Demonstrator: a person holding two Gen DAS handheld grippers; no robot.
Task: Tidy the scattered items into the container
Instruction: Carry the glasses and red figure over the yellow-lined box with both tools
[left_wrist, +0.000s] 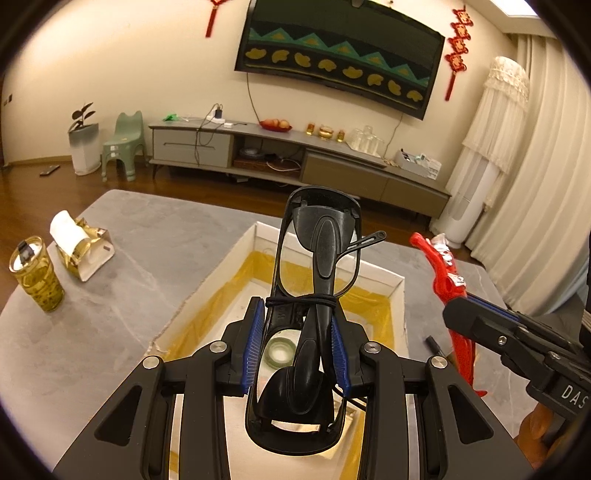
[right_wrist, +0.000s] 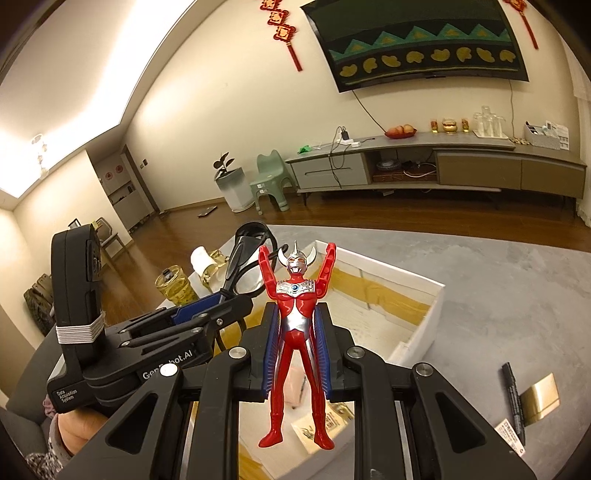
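Note:
My left gripper (left_wrist: 297, 343) is shut on folded black glasses (left_wrist: 317, 280) and holds them upright above the white box (left_wrist: 397, 295) lined with yellow tape. A green tape roll (left_wrist: 280, 352) lies inside the box. My right gripper (right_wrist: 295, 350) is shut on a red and silver hero figure (right_wrist: 297, 332), held upright over the box's (right_wrist: 432, 317) near side. The figure (left_wrist: 448, 291) and the right gripper also show at the right of the left wrist view. The left gripper with the glasses (right_wrist: 245, 269) shows at the left of the right wrist view.
On the grey table (left_wrist: 122, 295) a black marker (right_wrist: 513, 395), a gold card (right_wrist: 543, 398) and a white label lie right of the box. A gold-patterned glass (left_wrist: 35, 275) and a gold tissue pack (left_wrist: 79, 245) stand at the left.

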